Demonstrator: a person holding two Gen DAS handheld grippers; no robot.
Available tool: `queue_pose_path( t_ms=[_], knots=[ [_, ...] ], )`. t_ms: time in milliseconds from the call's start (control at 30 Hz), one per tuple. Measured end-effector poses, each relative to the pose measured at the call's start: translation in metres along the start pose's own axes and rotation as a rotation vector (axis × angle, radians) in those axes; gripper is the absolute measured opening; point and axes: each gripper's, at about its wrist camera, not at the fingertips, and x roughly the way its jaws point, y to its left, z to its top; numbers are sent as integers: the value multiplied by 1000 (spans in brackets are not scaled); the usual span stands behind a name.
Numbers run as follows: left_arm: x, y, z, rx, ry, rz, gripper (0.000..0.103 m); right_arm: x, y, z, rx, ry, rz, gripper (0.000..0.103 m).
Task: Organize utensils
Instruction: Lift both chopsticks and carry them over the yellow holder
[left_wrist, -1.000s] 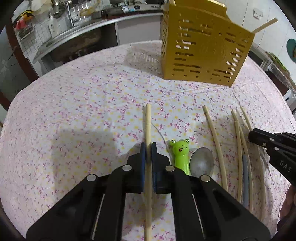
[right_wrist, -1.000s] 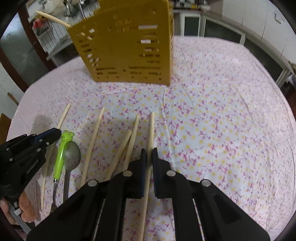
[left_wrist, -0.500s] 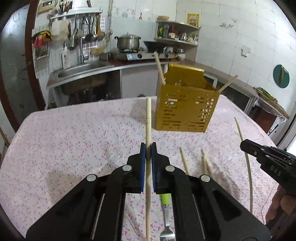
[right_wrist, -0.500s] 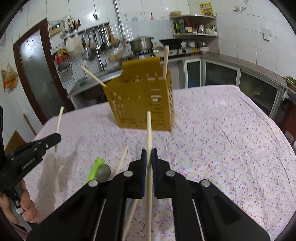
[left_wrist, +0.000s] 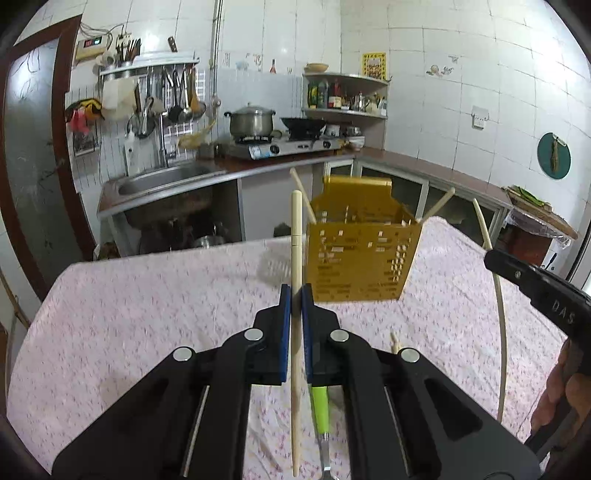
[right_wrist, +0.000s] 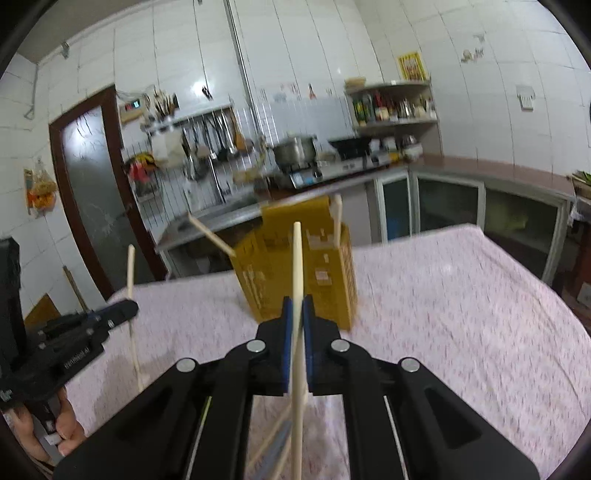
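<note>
A pink floral tablecloth (left_wrist: 147, 295) fills the lower half of both views; behind it, at centre left, a steel sink (left_wrist: 162, 179) sits in a counter; a lidded steel pot (left_wrist: 252, 121) and a dark wok (left_wrist: 303, 125) stand on a gas stove (left_wrist: 280, 146) at upper centre; a corner shelf (left_wrist: 345, 110) with bottles hangs upper right; a dark door (right_wrist: 96, 184) stands at left.

We've got both grippers up off the table, pointing level and forward. Our left gripper (left_wrist: 295, 291) has its blue pads pinched tight on a chopstick (left_wrist: 296, 236) that stands upright between them. Our right gripper (right_wrist: 297, 304) is doing the same with its own chopstick (right_wrist: 297, 258), fingers pressed together around it.
</note>
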Motion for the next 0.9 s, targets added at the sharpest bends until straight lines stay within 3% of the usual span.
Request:
queue_pose_path(
  t_ms=[400, 900],
  knots=[
    [15, -5, 60, 14, -104, -6, 5, 11, 5, 57, -27, -198, 92, 6],
    [47, -11, 140, 27, -209, -17, 5, 55, -9, 113, 20, -365, 140, 6]
  ],
)
